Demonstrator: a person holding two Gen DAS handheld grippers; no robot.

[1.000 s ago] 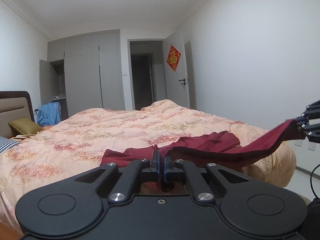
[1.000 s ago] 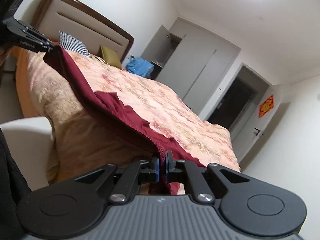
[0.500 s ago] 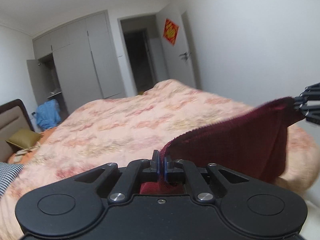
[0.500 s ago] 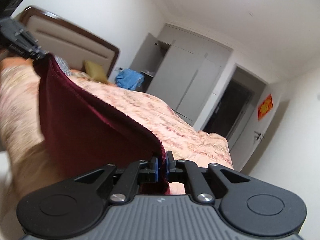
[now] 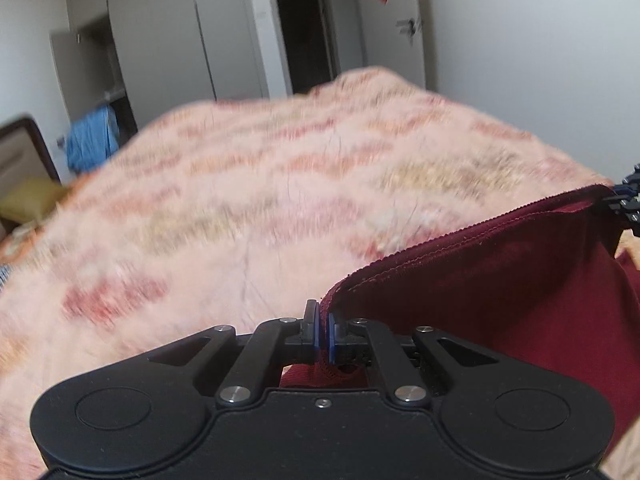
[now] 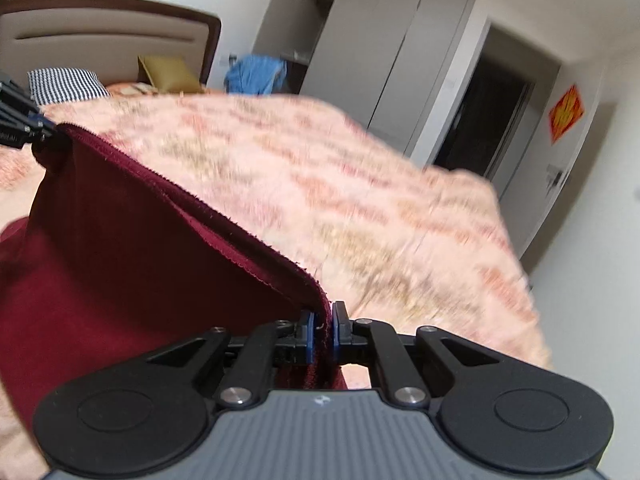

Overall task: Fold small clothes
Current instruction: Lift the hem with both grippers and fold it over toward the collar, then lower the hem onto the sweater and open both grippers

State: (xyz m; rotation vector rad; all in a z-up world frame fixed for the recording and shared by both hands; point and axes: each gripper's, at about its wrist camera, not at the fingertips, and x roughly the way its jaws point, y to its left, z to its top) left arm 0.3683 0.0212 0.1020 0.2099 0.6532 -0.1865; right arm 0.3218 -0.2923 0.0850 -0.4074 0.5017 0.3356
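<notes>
A dark red garment hangs stretched between my two grippers above the bed. My left gripper is shut on one corner of its hemmed edge, and the cloth runs off to the right, where the right gripper pinches the other corner. In the right wrist view the same red garment spreads to the left, my right gripper is shut on its edge, and the left gripper holds the far corner at the left border. The lower part of the garment hangs below the taut edge.
The bed carries a pink patterned quilt that fills the middle of both views. A checked pillow and an olive cushion lie by the headboard. Blue clothing hangs near the grey wardrobe. A dark doorway stands behind.
Both grippers have swept forward over the bed with the red garment lifted off the quilt and pulled taut. The cameras have tipped down, so the bed fills more of each view.
</notes>
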